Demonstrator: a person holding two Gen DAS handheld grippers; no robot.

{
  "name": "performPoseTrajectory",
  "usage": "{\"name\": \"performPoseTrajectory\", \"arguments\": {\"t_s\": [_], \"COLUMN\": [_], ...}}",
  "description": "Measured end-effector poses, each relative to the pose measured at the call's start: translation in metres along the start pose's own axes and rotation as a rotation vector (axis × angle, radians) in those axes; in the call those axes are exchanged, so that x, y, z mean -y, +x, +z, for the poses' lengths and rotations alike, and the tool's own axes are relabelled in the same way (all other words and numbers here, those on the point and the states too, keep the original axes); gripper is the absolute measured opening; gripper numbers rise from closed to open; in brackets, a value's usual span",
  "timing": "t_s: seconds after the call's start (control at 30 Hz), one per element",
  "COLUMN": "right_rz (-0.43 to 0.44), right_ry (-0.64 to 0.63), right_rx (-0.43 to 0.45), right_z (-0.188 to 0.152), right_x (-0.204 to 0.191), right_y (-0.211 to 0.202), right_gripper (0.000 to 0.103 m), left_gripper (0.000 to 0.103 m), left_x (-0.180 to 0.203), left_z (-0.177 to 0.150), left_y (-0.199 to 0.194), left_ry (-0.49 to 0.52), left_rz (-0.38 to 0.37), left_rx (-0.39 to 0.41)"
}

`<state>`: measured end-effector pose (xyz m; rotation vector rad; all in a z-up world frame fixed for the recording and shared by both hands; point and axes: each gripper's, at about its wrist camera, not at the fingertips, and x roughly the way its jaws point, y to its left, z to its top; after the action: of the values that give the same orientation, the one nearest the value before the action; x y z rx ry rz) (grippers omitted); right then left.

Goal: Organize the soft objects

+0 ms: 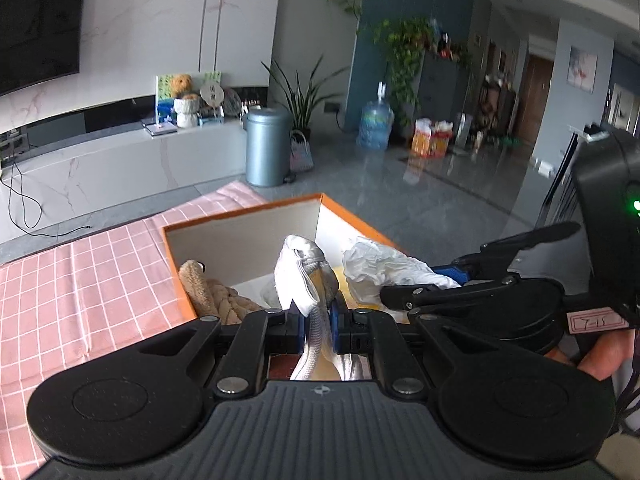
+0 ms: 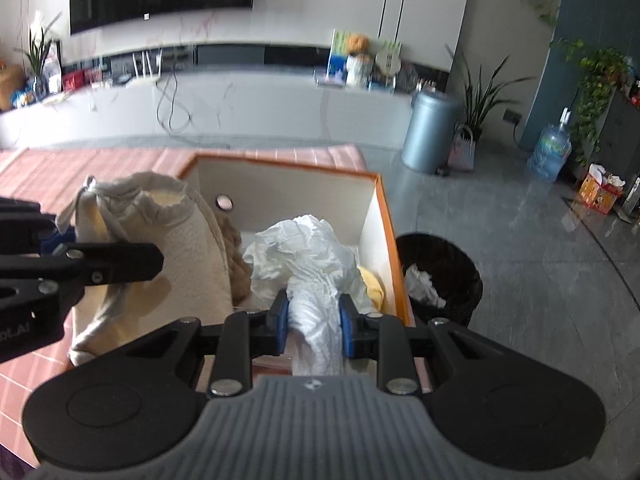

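Left gripper (image 1: pixel 316 330) clamps a cream cloth pouch (image 1: pixel 304 276); right gripper (image 2: pixel 313 322) clamps crumpled white fabric (image 2: pixel 308 256), both above the orange box (image 2: pixel 386 224).

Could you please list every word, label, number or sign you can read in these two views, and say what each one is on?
Pink handwritten label on the right gripper's body: roughly "7-15", reading uncertain.
White lettering on the left gripper's black body: cut off by the picture's edge, seemingly "otAI", uncertain.
Orange printed carton on the grey floor: print blurred, unreadable.
Green and blue picture board on the white marble shelf: too small to read.
Nothing else legible.
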<state>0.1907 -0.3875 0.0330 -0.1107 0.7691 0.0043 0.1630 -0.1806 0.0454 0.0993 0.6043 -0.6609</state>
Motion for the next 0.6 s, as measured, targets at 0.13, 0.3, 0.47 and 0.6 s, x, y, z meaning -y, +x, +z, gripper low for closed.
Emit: {"name": "performPoseTrajectory", "arguments": {"t_s": [0.13, 0.3, 0.47, 0.6], "right_rz": [0.019, 0.032, 0.053, 0.082], "right_ry": [-0.031, -0.091, -0.110, -0.092], "right_rx": [-0.057, -0.112, -0.163, -0.148], "right_z": [0.001, -0.005, -0.014, -0.010], "right_x": [0.005, 0.003, 0.007, 0.015], "right_y": [0.020, 0.036, 0.051, 0.049], "right_gripper": [0.024, 0.024, 0.025, 0.025], "left_gripper": [0.013, 0.013, 0.013, 0.013], "left_x": [0.006, 0.002, -0.005, -0.001], "left_z": [0.000, 0.000, 0.005, 0.014], "left_y": [0.014, 0.025, 0.039, 0.040], "left_ry": [0.049, 0.058, 0.021, 0.036], "left_rz": [0.004, -0.025, -0.090, -0.140], "left_rx": [-0.041, -0.084, -0.119, -0.098]}}
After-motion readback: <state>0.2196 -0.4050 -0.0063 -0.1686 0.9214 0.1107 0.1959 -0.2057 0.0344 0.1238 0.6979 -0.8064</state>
